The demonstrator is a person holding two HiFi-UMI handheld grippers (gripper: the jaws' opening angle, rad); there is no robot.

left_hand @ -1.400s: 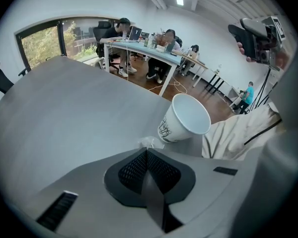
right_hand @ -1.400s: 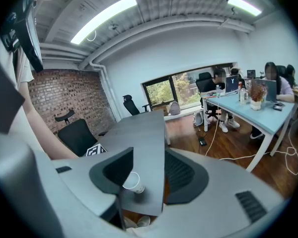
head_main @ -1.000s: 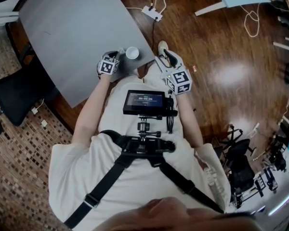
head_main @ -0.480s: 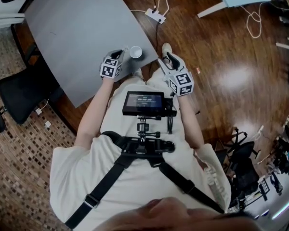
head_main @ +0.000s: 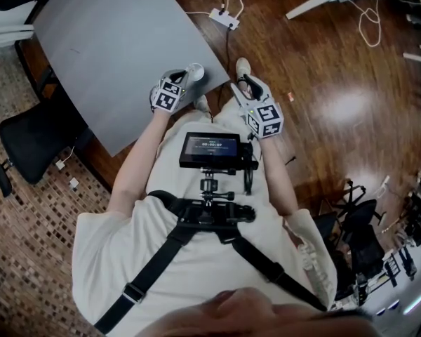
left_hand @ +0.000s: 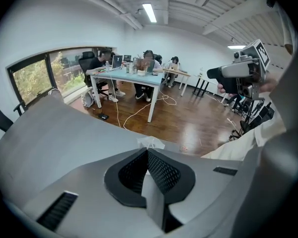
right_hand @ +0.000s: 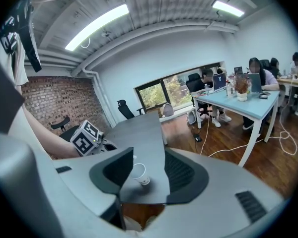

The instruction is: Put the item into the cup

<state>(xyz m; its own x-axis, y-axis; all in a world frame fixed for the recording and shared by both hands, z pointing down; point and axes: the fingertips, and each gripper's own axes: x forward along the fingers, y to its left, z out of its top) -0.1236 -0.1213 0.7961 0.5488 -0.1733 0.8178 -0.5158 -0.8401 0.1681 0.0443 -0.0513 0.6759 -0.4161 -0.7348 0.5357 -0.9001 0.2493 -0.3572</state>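
A white paper cup [head_main: 195, 70] stands near the grey table's [head_main: 112, 41] near corner; it also shows between the right jaws [right_hand: 139, 174]. My left gripper [head_main: 183, 80] sits just left of the cup, with its tips close to the rim. Its jaws [left_hand: 147, 150] are shut on a small crumpled white item [left_hand: 150, 143] that sticks out past the tips. My right gripper [head_main: 242, 88] hangs off the table's edge, right of the cup. It [right_hand: 149, 155] stands open with nothing in it and looks across at the cup and the left gripper's marker cube [right_hand: 87, 135].
The table ends just right of the cup, with wooden floor [head_main: 323, 83] beyond. A power strip [head_main: 221, 18] and cables lie on the floor. A black chair [head_main: 28, 135] stands at the table's left. People sit at a pale blue desk [left_hand: 124, 74] farther off.
The left gripper has moved up and right, closer to the cup. The right gripper has barely moved.
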